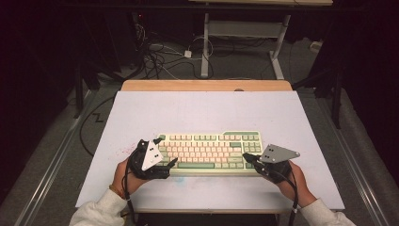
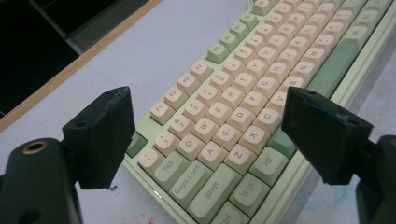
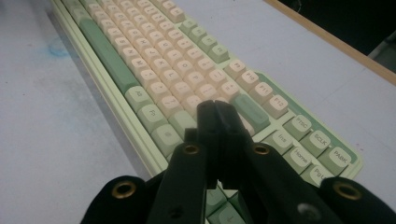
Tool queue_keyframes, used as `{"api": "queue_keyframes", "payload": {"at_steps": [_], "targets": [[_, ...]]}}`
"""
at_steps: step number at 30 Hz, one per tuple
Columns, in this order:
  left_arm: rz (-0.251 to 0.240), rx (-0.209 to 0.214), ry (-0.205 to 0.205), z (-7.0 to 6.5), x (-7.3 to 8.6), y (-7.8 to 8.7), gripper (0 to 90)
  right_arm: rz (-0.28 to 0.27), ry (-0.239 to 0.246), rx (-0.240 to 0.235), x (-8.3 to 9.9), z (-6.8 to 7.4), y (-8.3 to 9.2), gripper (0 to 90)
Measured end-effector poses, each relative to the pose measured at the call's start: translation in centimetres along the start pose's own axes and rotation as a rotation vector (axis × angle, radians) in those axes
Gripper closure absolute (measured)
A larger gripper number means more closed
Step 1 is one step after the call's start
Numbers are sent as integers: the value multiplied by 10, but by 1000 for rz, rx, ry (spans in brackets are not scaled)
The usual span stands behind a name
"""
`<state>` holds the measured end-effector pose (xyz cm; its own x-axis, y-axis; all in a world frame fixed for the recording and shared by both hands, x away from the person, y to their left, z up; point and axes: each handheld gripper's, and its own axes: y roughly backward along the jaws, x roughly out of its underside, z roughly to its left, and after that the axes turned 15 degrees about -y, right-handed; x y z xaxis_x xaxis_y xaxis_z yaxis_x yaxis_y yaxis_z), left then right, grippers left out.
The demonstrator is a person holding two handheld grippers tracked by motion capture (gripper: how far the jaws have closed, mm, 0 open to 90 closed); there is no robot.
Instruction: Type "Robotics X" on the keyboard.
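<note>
A cream and green keyboard (image 1: pixel 207 150) lies on the white tabletop, near its front edge. My left gripper (image 1: pixel 167 150) is at the keyboard's left end and stands open. In the left gripper view its two black jaws are wide apart above the keyboard (image 2: pixel 243 93), with the letter keys and Tab, Caps Lock and Shift showing between them; nothing is gripped by the left gripper (image 2: pixel 210 135). My right gripper (image 1: pixel 245 155) is at the keyboard's right end. In the right gripper view its jaws are pressed together, and the right gripper (image 3: pixel 215 109) points its tips over the keys of the keyboard (image 3: pixel 154 51) near the green Enter key.
The white tabletop (image 1: pixel 207 108) has a wooden strip (image 1: pixel 207 85) along its far edge. Faint pink marks (image 1: pixel 124 150) and a blue smudge (image 1: pixel 181 181) stain the surface near the keyboard. Beyond the table, cables (image 1: pixel 160 56) lie on the floor by another desk's legs (image 1: pixel 277 47).
</note>
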<state>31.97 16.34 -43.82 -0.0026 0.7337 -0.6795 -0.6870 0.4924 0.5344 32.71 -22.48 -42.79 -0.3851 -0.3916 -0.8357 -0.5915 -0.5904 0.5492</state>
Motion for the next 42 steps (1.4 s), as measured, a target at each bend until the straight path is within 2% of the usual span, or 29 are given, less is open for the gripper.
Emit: {"api": "queue_keyframes", "payload": {"at_steps": [15,28,37,41,42], "targets": [[22,6,6,0,5,2,170,99,-1,1,-6,-1,-22,900],[39,7,1,0,7,2,170,179,25,10,-3,2,-43,900],[38,5,-1,1,6,3,172,192,23,16,-1,3,-45,900],[40,8,14,4,6,5,205,190,23,17,-1,3,-45,900],[35,12,17,5,7,6,239,190,24,17,-1,3,-45,900]]}}
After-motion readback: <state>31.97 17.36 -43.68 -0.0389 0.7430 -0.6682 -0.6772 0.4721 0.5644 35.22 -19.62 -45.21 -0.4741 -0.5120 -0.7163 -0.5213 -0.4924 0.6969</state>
